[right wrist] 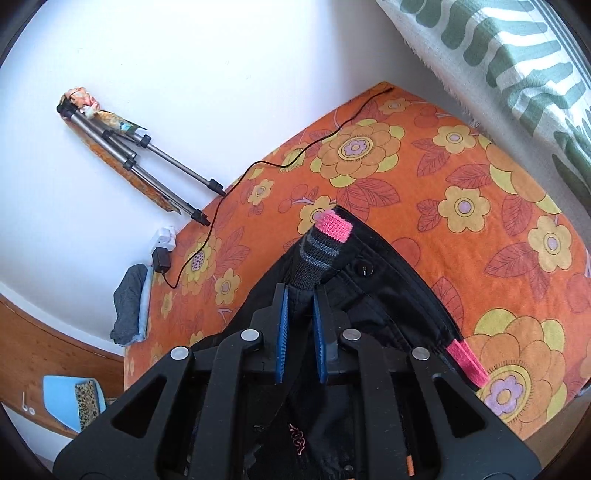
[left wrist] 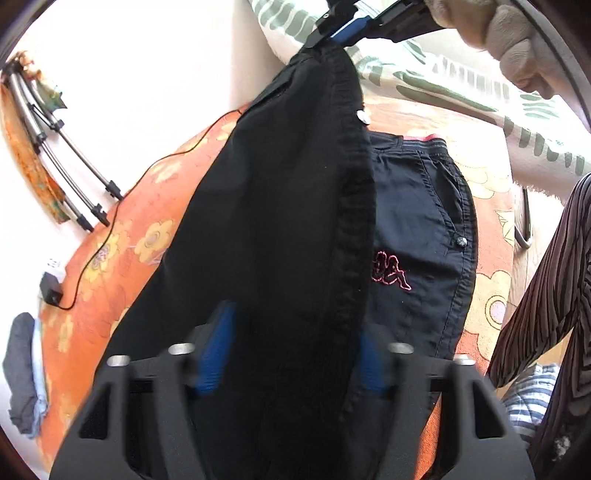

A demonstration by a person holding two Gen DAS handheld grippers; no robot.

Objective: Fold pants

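Note:
Black pants (left wrist: 280, 229) with a pink logo (left wrist: 391, 273) hang in the air above an orange flowered bedspread (left wrist: 147, 229). In the left wrist view, black cloth fills the gap between the blue pads (left wrist: 218, 350) of my left gripper (left wrist: 291, 354), whose jaws stand wide. My right gripper (left wrist: 332, 26) pinches the top edge of the cloth. In the right wrist view, my right gripper (right wrist: 299, 317) is shut on the pants (right wrist: 388, 295) next to the grey and pink waistband (right wrist: 325, 236).
A black cable (right wrist: 295, 162) crosses the bedspread (right wrist: 480, 206) to a charger (right wrist: 161, 260) at the wall. A tripod (right wrist: 147, 162) leans there. Folded grey and blue clothes (right wrist: 129, 306) lie at the bed's edge. A green and white patterned cloth (right wrist: 517, 51) hangs at the right.

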